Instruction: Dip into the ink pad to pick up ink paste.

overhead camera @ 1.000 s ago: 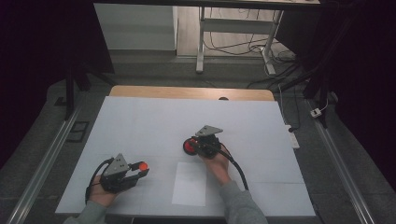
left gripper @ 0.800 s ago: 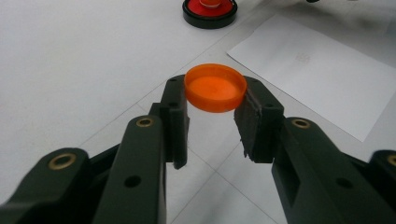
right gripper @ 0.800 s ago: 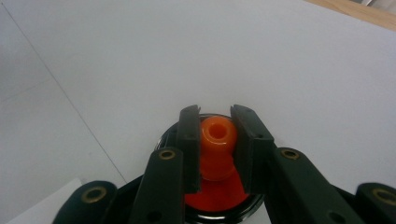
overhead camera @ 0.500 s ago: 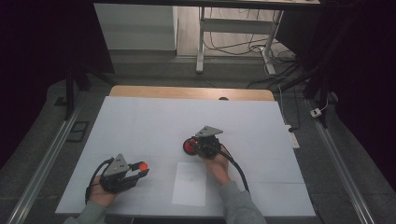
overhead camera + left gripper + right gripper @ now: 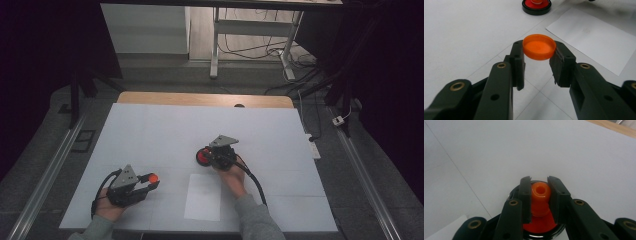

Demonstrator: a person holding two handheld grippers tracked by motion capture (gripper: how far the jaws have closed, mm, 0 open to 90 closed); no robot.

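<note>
My left gripper is shut on a small orange cap, held flat between its pads just above the table; in the high view that gripper sits at the near left with the orange cap at its tip. My right gripper is shut on the orange neck of a round red piece with a black rim. Seen from above, the right gripper rests near the table's middle, and the red and black piece shows at its left. The same red and black piece lies far off in the left gripper view.
A white sheet of paper lies between the two hands near the front edge. The white table cover stretches wide behind the grippers, with a wooden strip at its far edge. Desk legs and cables stand on the floor beyond.
</note>
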